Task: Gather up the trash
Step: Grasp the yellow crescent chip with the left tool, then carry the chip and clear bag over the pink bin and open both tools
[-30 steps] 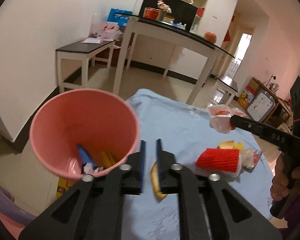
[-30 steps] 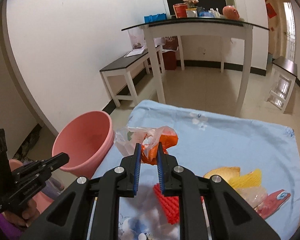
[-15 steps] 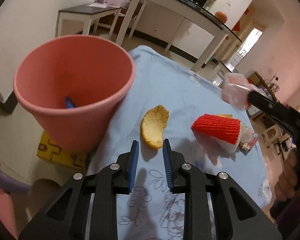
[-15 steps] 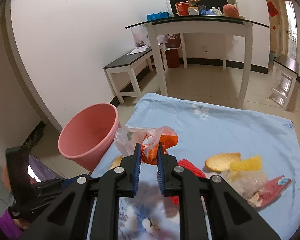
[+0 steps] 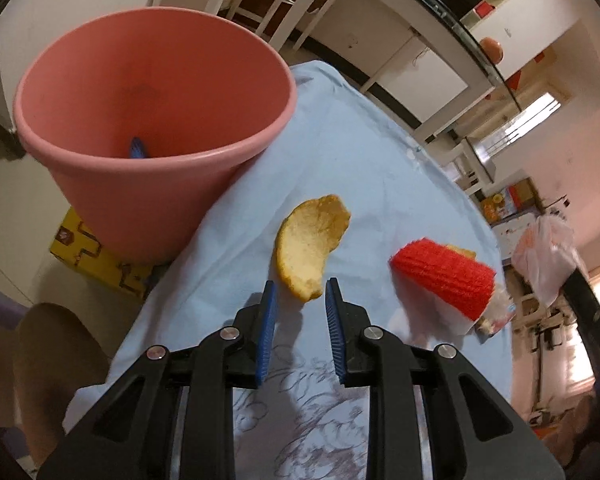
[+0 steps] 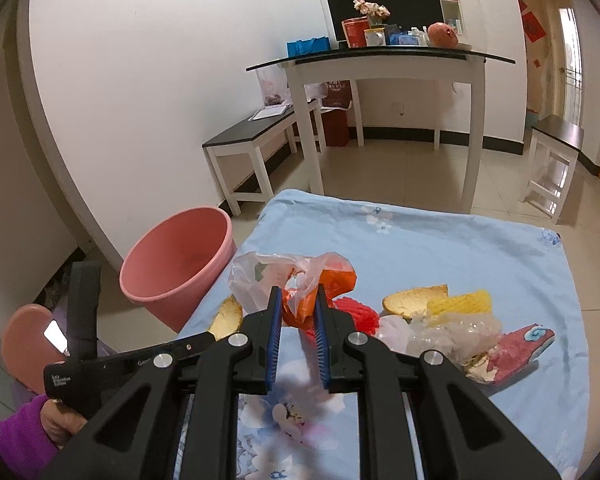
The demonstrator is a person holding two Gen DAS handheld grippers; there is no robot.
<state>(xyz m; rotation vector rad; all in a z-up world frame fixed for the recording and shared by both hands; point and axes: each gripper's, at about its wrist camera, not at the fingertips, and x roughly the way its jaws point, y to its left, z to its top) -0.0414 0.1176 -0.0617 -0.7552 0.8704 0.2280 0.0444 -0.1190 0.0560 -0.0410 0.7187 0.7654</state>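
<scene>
Two hand-held grippers | left [image 5: 299,289] parted, peel [image 5: 311,245] just ahead | right [image 6: 297,294] clamps bag [image 6: 296,276]

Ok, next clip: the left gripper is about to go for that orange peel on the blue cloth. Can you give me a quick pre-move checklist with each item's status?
1. Left gripper jaws apart after just opening, nothing between them: ok.
2. Curved yellow-orange peel lies free on the light blue flowered cloth, just ahead of the fingertips, its near tip about level with them: ok.
3. Peel clear of the red ribbed foam sleeve: ok.
4. Pink plastic bucket upright, mouth open, beside the cloth: ok.
5. Right gripper shut on the crumpled clear-and-orange plastic bag: ok.
6. Room left in the bucket: cannot tell; only a blue scrap shows inside.
</scene>
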